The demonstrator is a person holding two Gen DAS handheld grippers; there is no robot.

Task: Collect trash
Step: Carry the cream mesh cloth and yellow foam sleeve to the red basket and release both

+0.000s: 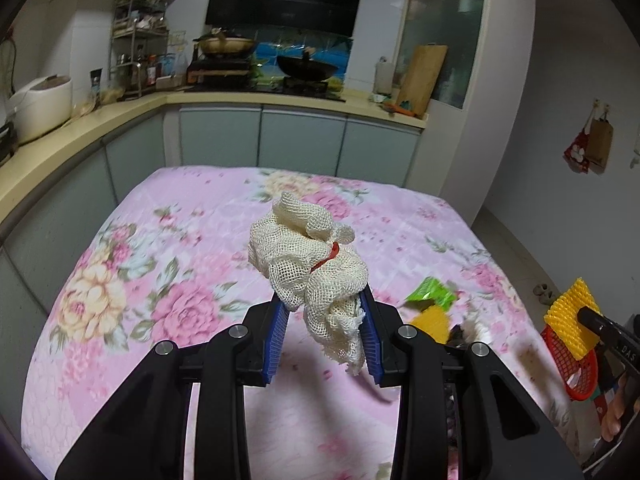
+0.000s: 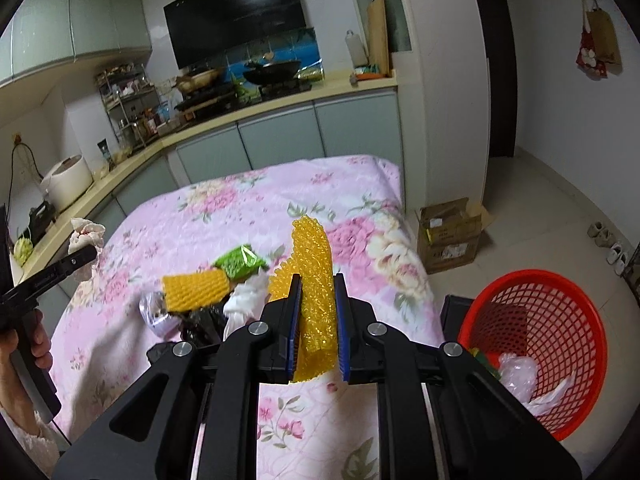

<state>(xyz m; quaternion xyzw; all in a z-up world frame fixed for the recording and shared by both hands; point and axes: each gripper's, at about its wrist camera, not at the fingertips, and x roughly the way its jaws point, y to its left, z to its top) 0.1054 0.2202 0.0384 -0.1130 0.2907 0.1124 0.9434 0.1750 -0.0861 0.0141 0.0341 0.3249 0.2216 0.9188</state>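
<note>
Cream mesh first: saw a cream netting wad (image 1: 308, 256) clenched between the fingers (image 1: 276, 344) of the left gripper (image 1: 323, 298), held up clear of the desk (image 1: 160, 240) and its floral cloth. Saw likewise a yellow foam net (image 2: 312, 248) pinched upright in the right gripper (image 2: 318, 280), fingers (image 2: 294, 320) squeezed tight on its lower half, also off the desk.

Judged the step in hand to be carrying both pieces to the red basket (image 2: 560, 292), set low beside the desk on the right. Needed to keep both grips closed until past the rim. Needed to swing the right load across first, as the nearer, then bring the left well over the opening. Needed to let go only above the middle, for fear of a bounce off the edge or a snag on a finger pad with such light, springy stuff. Needed also to mind the loose tail of netting hanging below the left fingers.

Got far more of the surroundings from the right wrist view: the basket's inside with white plastic (image 2: 516, 372) already in it, a cardboard box (image 2: 452, 236) on the floor, and the remaining litter laid out plainly, namely a second yellow net (image 2: 196, 292), a green wrapper (image 2: 239, 260) and pale and dark scraps beside them. Got from the left wrist view only a sliver of basket behind the right gripper, but a close look at the cream netting wad and a red strip in its folds, reduced in the other view to a small pale lump at the left edge.
</note>
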